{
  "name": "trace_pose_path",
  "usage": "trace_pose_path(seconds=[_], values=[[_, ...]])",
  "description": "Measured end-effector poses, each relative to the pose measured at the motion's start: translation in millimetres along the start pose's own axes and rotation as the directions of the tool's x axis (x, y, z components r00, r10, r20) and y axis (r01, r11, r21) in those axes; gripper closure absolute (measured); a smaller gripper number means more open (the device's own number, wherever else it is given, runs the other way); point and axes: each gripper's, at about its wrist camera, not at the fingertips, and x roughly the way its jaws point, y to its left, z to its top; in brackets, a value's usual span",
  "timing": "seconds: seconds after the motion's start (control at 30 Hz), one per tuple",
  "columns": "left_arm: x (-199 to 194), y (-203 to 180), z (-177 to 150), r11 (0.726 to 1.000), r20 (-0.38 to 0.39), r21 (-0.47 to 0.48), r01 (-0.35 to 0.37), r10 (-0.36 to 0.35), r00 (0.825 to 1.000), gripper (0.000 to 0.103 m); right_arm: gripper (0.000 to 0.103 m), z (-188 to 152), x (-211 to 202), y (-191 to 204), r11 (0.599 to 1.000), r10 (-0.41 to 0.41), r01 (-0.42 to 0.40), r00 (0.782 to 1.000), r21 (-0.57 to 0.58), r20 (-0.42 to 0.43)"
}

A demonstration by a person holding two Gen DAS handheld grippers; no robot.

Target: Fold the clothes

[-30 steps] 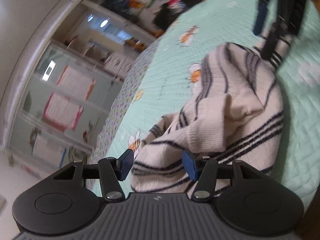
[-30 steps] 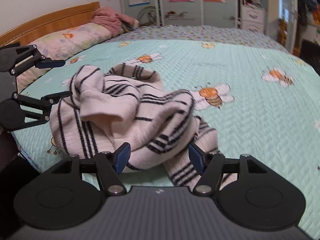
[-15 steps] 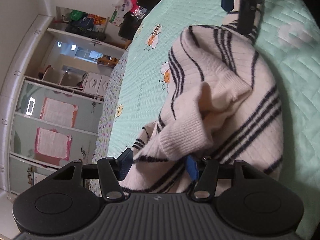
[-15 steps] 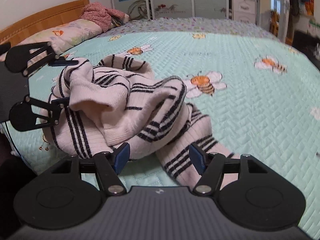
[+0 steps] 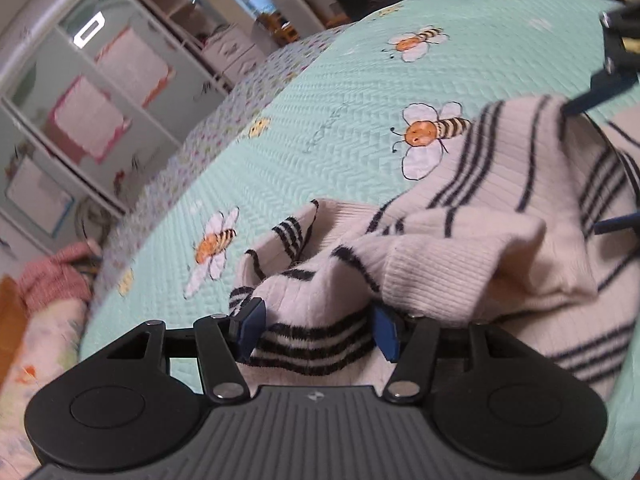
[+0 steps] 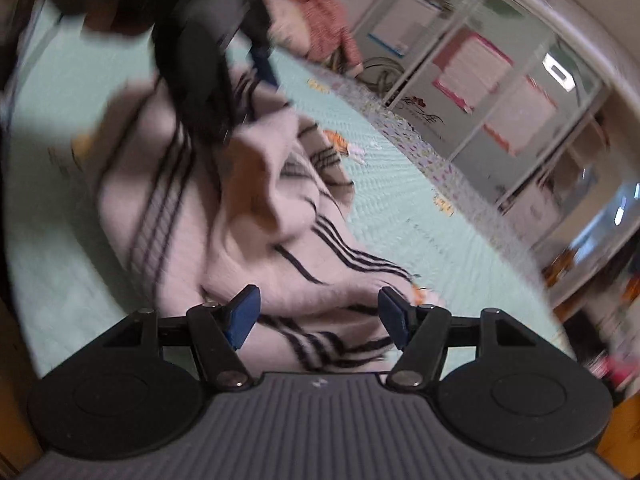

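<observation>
Sweater: crumpled, striped, on the bed.
My left gripper: jaws apart, straddling a fold.
My right gripper: jaws apart over the near hem.

The left claw is held tilted downward, its blue fingers spread apart with fabric lying between them (whether it is pressed cannot be told). The right claw is likewise angled down, fingers parted wide, nothing clamped.
</observation>
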Motion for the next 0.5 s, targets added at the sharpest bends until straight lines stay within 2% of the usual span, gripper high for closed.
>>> trace_pose_path(seconds=[0.1,0.3,0.4,0.47,0.5], values=[[11.6,8.5,6.4,0.998,-0.022,-0.059,0.022,-0.023,0.999,0.042,0.036,-4.1,9.6,6.1,0.987,-0.051,0.048,0.999,-0.155,-0.017],[39.8,24.7,14.9,0.974,-0.071,-0.217,0.060,-0.077,0.995,0.040,0.035,0.2,26.1,16.9,0.930,-0.040,0.039,0.999,-0.365,0.004],[44.5,33.4,11.0,0.948,-0.072,-0.306,0.083,-0.110,0.991,0.040,0.035,9.2,31.7,23.5,0.916,-0.005,0.022,0.999,-0.400,0.043],[46.9,39.7,7.7,0.925,-0.068,-0.368,0.098,-0.131,0.989,0.040,0.037,15.4,35.9,23.5,0.927,0.011,0.010,0.998,-0.375,0.055],[48.1,42.8,6.0,0.912,-0.065,-0.398,0.105,-0.142,0.988,0.040,0.041,18.7,37.8,22.1,0.937,0.019,0.001,0.998,-0.350,0.054]])
